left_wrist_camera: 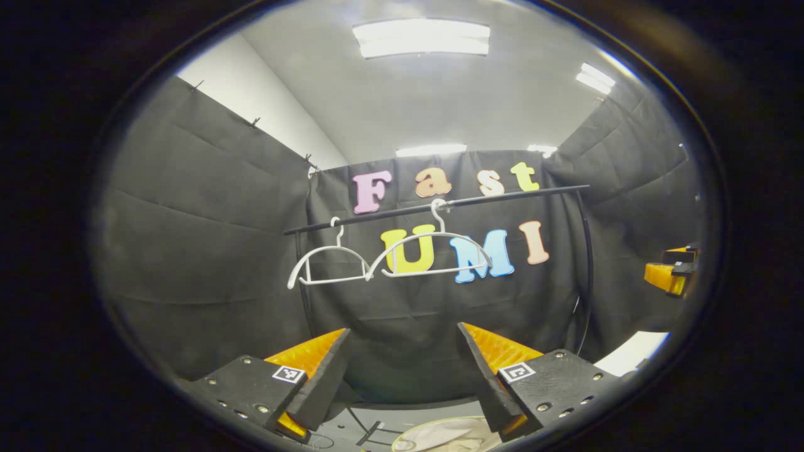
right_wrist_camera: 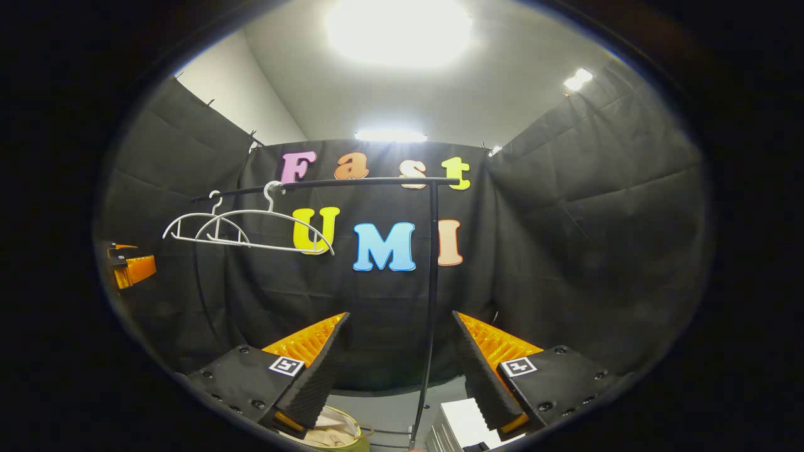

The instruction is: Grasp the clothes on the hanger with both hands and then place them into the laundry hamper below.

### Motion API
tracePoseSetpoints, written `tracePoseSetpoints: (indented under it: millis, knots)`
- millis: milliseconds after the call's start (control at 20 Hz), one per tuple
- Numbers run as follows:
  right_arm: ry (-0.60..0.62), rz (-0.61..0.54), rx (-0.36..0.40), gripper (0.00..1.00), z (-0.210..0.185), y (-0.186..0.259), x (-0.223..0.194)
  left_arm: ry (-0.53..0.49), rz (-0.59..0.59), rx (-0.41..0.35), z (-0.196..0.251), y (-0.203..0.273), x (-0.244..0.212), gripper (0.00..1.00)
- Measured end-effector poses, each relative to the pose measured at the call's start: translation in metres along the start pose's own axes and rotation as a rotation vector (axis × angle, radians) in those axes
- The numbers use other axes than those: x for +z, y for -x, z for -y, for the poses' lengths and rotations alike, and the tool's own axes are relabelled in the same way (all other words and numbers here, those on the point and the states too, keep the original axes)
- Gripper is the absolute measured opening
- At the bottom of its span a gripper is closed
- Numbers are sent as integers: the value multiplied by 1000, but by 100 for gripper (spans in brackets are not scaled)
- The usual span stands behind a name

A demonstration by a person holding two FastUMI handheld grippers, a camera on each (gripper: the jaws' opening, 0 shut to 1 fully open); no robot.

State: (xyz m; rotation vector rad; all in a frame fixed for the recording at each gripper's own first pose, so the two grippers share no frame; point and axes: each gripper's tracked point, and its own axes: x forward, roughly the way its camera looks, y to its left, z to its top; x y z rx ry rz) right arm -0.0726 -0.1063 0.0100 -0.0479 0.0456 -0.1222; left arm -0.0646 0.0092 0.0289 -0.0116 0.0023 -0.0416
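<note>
Two white wire hangers (left_wrist_camera: pixel 389 254) hang bare on the thin black rail (left_wrist_camera: pixel 440 205) — one near its left end, one toward the middle. Cream-coloured clothes (left_wrist_camera: pixel 449 436) lie in the round yellow-rimmed laundry hamper (right_wrist_camera: pixel 352 430) on the floor below. Left gripper (left_wrist_camera: pixel 402 364) and right gripper (right_wrist_camera: pixel 399 358) — each with fingers spread apart, nothing between them.

Matt black rail (left_wrist_camera: pixel 440 204) w/ smooth white hangers (left_wrist_camera: pixel 433 254) above the jaws; ribbed orange, rough black foam pads (right_wrist_camera: pixel 317 370).
</note>
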Motion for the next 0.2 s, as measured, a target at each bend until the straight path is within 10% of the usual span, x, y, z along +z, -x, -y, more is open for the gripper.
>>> tracePoseSetpoints:
  millis: [200]
  knots:
    - [8, 11, -6, 98, 4, 1, 1, 5, 5, 6, 1, -8, 0, 96]
